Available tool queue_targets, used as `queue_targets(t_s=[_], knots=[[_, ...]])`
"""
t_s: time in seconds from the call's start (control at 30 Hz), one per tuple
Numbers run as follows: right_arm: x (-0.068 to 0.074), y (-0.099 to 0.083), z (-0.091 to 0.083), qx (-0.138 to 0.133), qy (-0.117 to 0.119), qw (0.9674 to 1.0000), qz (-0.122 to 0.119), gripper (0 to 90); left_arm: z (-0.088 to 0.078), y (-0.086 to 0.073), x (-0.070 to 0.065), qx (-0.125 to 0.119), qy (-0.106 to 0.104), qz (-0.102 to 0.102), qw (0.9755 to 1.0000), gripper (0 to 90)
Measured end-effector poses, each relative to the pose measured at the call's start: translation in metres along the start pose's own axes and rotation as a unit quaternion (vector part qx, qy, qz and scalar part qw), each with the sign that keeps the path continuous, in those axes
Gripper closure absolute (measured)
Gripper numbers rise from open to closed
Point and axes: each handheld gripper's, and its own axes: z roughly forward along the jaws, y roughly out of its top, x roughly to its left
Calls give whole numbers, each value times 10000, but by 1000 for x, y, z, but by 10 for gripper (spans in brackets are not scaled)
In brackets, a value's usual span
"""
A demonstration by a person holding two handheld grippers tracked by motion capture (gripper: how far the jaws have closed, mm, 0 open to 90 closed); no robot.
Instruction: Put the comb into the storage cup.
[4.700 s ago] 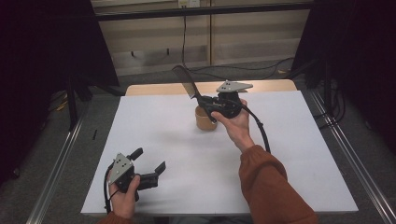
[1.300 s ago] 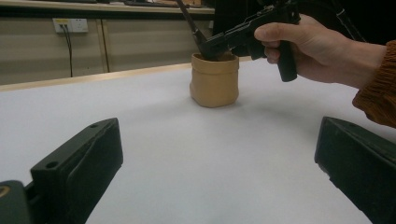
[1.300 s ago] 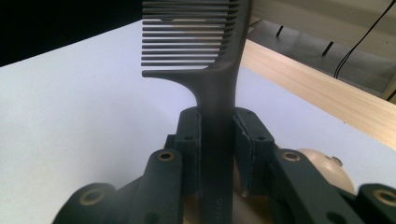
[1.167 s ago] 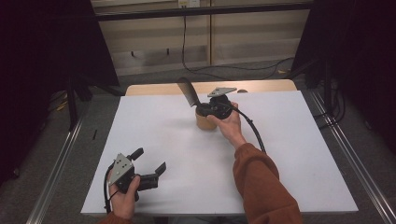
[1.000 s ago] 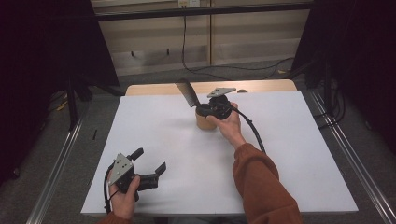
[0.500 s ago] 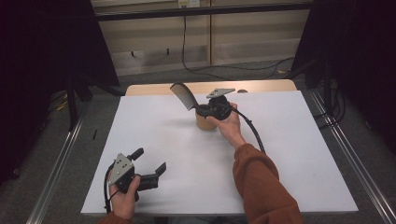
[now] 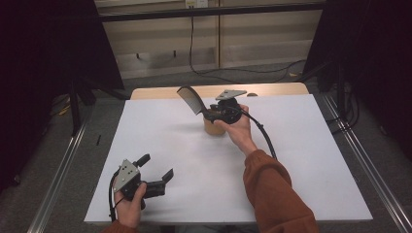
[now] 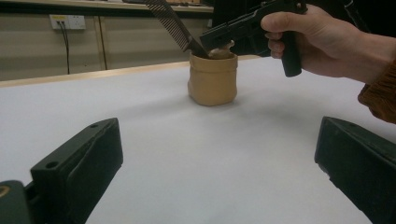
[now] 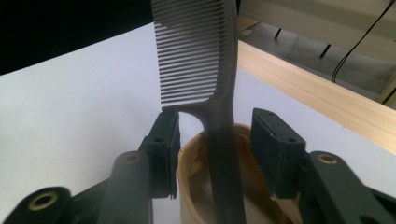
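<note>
Right gripper [image 9: 215, 140] over tan pot [image 7: 214, 127], jaws just opened, released, comb [image 9: 205, 60] standing in pot between them untouched, left gripper [image 7: 155, 171] spread empty near table [image 7: 311, 160] front edge.

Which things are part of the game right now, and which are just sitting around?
In the job:
- black comb, handle down in the pot
- tan pot
- right tool, jaws just opening, apart from the comb between them

Just about:
- left tool, open and idle
- white table
</note>
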Motion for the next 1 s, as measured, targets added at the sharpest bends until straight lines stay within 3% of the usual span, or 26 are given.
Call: queue_targets(t_s=[0.23,0.43,0.67,1.0], knots=[[2,8,-10,-242,-5,9997,9,442,0,0,0,-20,13,-30,10000,11],[3,9,-13,-246,-14,9997,52,299,0,0,0,-58,38,0,10000,11],[-2,15,-25,-449,-219,9986,196,141,0,1,1,-62,118,21,9999,11],[-2,12,-37,-597,-369,9972,274,14,0,0,2,-65,184,-31,9998,11]])
